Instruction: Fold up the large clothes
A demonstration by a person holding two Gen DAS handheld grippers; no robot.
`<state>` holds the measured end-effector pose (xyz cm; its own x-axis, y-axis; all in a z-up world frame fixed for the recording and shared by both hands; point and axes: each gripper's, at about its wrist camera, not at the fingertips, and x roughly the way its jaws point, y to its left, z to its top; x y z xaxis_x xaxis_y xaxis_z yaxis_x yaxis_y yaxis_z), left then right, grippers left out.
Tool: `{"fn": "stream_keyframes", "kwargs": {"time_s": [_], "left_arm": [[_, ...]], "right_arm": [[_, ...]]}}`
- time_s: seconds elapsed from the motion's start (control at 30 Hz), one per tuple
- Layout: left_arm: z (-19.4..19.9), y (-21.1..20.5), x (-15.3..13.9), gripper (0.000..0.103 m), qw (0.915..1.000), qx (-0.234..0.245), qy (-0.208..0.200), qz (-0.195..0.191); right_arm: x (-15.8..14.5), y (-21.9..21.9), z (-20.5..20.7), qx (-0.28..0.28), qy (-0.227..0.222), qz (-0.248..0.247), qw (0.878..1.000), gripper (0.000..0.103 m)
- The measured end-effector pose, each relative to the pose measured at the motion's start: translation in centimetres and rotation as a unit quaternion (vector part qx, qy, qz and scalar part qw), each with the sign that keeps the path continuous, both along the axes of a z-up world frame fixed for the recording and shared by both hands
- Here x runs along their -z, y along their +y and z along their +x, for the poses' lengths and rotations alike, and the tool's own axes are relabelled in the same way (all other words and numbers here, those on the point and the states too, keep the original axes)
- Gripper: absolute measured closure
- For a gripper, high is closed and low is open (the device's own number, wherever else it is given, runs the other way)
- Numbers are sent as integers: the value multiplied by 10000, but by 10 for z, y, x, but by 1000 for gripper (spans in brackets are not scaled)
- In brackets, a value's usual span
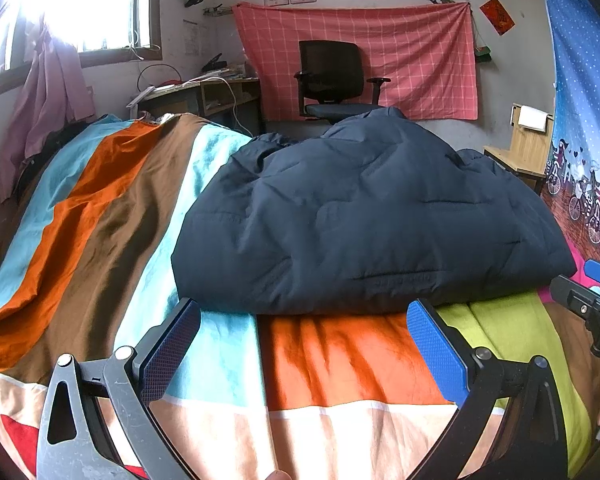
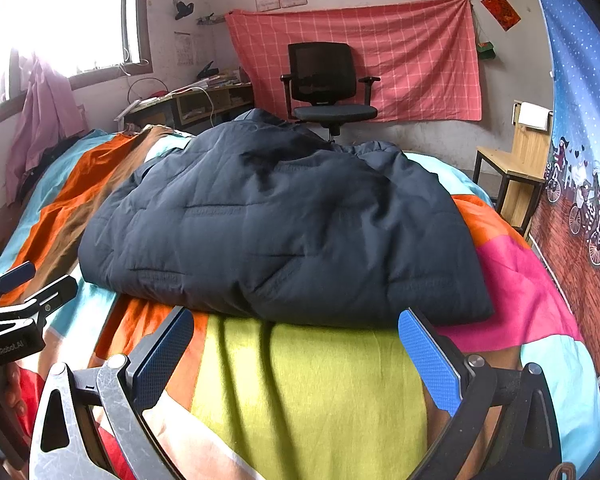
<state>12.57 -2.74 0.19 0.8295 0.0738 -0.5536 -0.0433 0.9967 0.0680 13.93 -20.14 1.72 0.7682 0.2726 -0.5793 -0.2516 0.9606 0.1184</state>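
A dark navy quilted jacket (image 1: pixel 360 216) lies folded in a puffy bundle on the striped bedspread (image 1: pixel 112 208). It also shows in the right wrist view (image 2: pixel 276 224). My left gripper (image 1: pixel 304 316) is open and empty, its blue pads just short of the jacket's near edge. My right gripper (image 2: pixel 296 324) is open and empty, also just short of the near edge. The right gripper shows at the right edge of the left wrist view (image 1: pixel 592 300). The left gripper shows at the left edge of the right wrist view (image 2: pixel 16 300).
A black office chair (image 2: pixel 326 84) stands beyond the bed before a pink checked cloth (image 2: pixel 416 56) on the wall. A cluttered desk (image 2: pixel 196 100) is at the back left under the window. A wooden stool (image 2: pixel 512 176) stands at the right by a blue patterned curtain (image 2: pixel 584 152).
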Motion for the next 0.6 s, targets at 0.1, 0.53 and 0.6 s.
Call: {"fn": "stream_keyframes", "kwargs": {"time_s": [0.1,0.53,0.6], "left_arm": [[0,0,0,2,10000,-2,-1,-2],[0,-1,-1,2,10000,8,-11,-2],[0,-1,-1,2,10000,6,-14,-5]], "right_arm": [[0,0,0,0,-3,3,10000,0],[0,1,0,-2,-15,6,10000,0],[0,1,0,-1,-19,1,10000,0]]}}
